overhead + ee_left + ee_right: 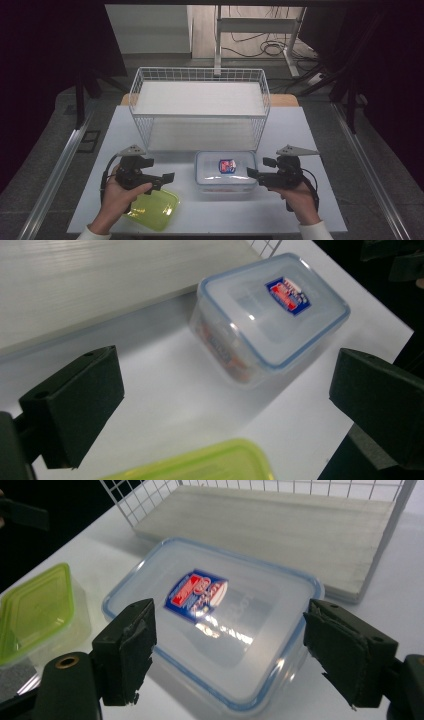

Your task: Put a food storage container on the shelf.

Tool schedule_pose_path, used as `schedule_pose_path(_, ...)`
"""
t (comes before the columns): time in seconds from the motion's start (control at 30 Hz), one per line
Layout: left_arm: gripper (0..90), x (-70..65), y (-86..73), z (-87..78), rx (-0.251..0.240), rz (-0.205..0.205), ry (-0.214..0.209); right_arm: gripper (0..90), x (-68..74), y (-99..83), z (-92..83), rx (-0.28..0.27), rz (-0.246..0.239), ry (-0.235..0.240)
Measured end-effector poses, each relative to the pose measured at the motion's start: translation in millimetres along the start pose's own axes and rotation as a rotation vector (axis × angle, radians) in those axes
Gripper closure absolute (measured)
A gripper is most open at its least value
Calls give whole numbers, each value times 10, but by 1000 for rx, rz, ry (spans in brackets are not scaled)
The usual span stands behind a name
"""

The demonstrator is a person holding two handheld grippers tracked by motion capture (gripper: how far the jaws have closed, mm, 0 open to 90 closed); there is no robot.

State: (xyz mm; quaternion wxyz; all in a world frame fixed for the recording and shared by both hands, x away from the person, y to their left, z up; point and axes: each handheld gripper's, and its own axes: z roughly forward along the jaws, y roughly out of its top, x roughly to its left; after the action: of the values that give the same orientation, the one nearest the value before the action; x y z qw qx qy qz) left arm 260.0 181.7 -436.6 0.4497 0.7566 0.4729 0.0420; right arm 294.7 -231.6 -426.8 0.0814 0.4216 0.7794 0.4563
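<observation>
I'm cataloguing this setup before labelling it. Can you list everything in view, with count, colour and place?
Clear container: one, blue-rimmed lid with red and blue sticker, table front centre.
Green-lidded container: one, yellow-green, front left, by the left hand.
Wire rack: one, white, two pale shelves, table back centre.
Table: one, white.
Desk frame: one, white, floor behind, cables beside it.
Left tool: one, black, jaws open, left of the clear container.
Right tool: one, black, jaws open, at the clear container's right end.
Hands: two, white cuffs, bottom edge.
</observation>
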Motion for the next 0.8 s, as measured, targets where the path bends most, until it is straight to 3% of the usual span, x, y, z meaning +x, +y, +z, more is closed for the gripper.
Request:
schedule_pose_path(0.13,6,-37,68,92,26,-37,27,218,-31,44,44,1,12,8)
schedule_pose_path(0.3,8,-64,140,193,48,-52,21,226,-45,14,89,15,1,5)
schedule_pose_path(0.5,14,-118,272,417,88,-70,-21,228,-135,-20,18,0,31,1)
schedule_pose_path(0.57,14,-131,321,527,102,-108,-67,230,-157,-23,1,-7,38,0)
schedule_pose_path(0.8,22,-119,361,766,152,-163,-108,233,-182,-36,24,9,40,5)
